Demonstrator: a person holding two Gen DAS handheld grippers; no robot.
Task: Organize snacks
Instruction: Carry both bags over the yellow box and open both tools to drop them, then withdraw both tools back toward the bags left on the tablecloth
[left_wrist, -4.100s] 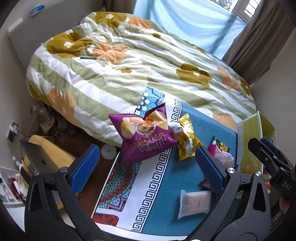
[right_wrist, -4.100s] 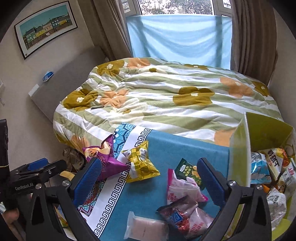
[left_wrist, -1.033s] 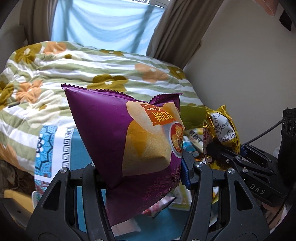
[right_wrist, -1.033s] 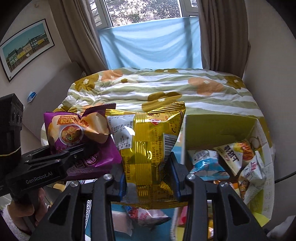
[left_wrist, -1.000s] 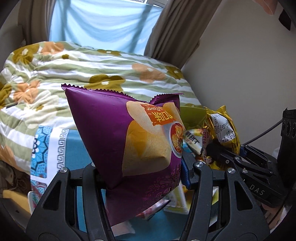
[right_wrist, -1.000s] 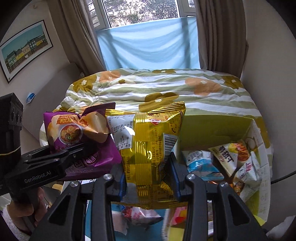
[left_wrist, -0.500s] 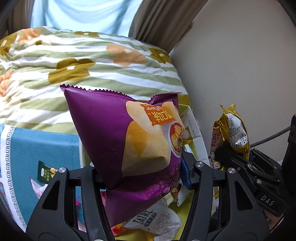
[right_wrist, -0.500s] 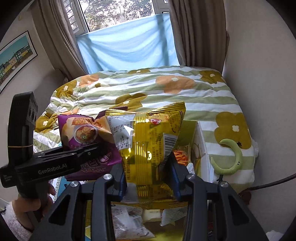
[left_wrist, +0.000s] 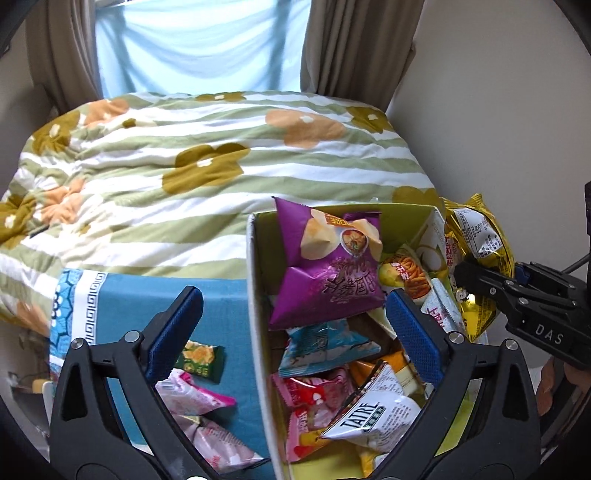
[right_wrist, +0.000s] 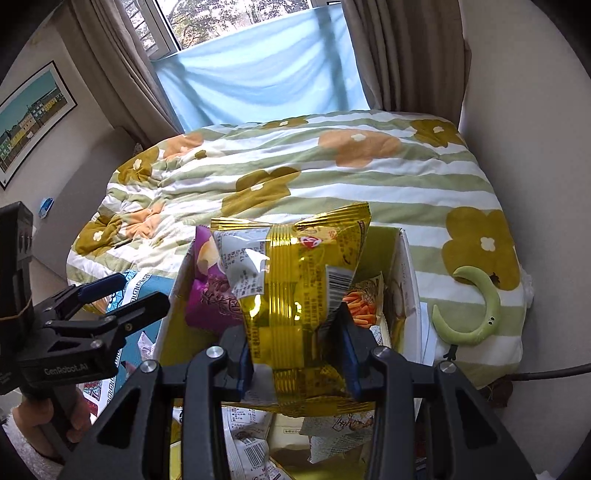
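The purple chip bag (left_wrist: 327, 262) lies inside the yellow-green snack box (left_wrist: 258, 295), on top of several other packets; it also shows in the right wrist view (right_wrist: 208, 291). My left gripper (left_wrist: 291, 321) is open and empty above the box's left wall. My right gripper (right_wrist: 297, 350) is shut on a gold snack bag (right_wrist: 299, 280) and holds it over the box (right_wrist: 404, 280). That gold bag also shows in the left wrist view (left_wrist: 476, 243) at the right.
A teal patterned cloth (left_wrist: 110, 295) left of the box carries a green packet (left_wrist: 201, 358) and pink packets (left_wrist: 192, 395). The flowered quilt (left_wrist: 184, 155) lies behind. A green crescent toy (right_wrist: 476, 310) rests on the quilt at right. A wall stands close on the right.
My left gripper has opened and let the purple bag drop into the box. The right gripper keeps the gold bag and has come over the box.
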